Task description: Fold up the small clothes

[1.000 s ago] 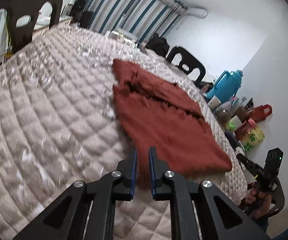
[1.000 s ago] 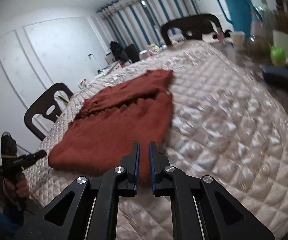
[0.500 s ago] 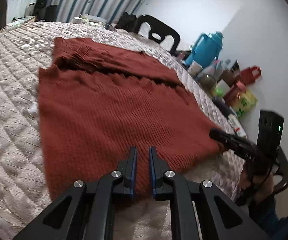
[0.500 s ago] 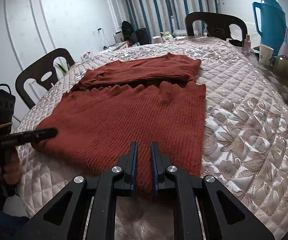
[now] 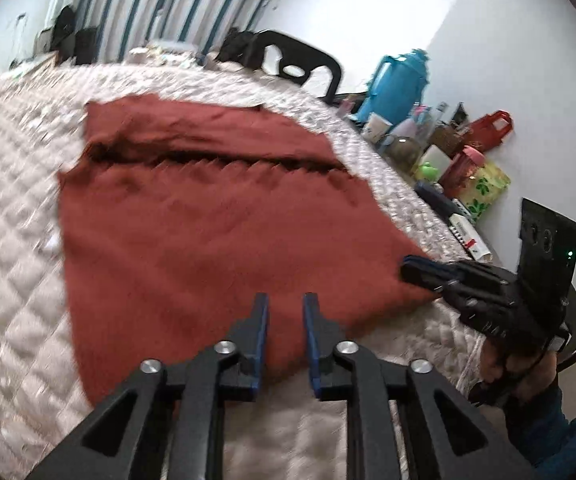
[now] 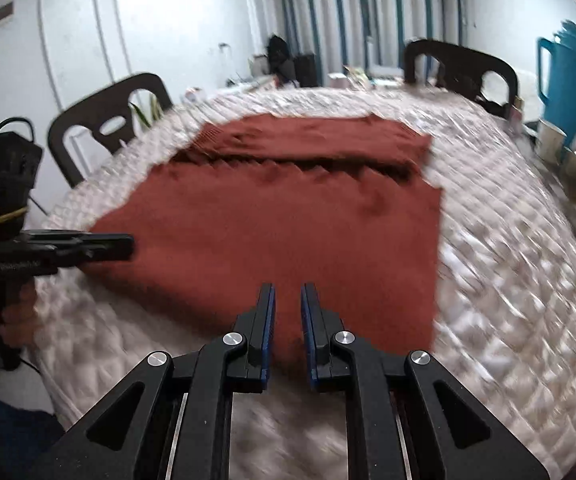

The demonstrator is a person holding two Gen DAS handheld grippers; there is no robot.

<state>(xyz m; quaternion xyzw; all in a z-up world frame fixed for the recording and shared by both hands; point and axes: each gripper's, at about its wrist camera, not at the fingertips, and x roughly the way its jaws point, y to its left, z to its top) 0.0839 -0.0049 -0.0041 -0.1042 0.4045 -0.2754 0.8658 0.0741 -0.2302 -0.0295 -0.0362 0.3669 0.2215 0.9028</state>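
- A white-walled room with blue-and-white striped curtains is seen, and a table covered by a quilted beige satin cloth fills most of both views.
- The left gripper is held low over the near table edge; its blue-padded jaws are parted by a narrow gap and nothing is held between them.
- The right gripper is likewise poised over the near edge, narrowly parted and empty.
- Just beyond both tips, a rust-red knitted garment is spread flat on the cloth, with a folded band lying across its far side.
- In the left wrist view the right gripper's tip is seen at the garment's near right corner; whether it touches cannot be told.
- Black plastic chairs are stood around the table.
- At the table's right end, a teal plastic thermos jug is seen among cups, jars and a red bag.
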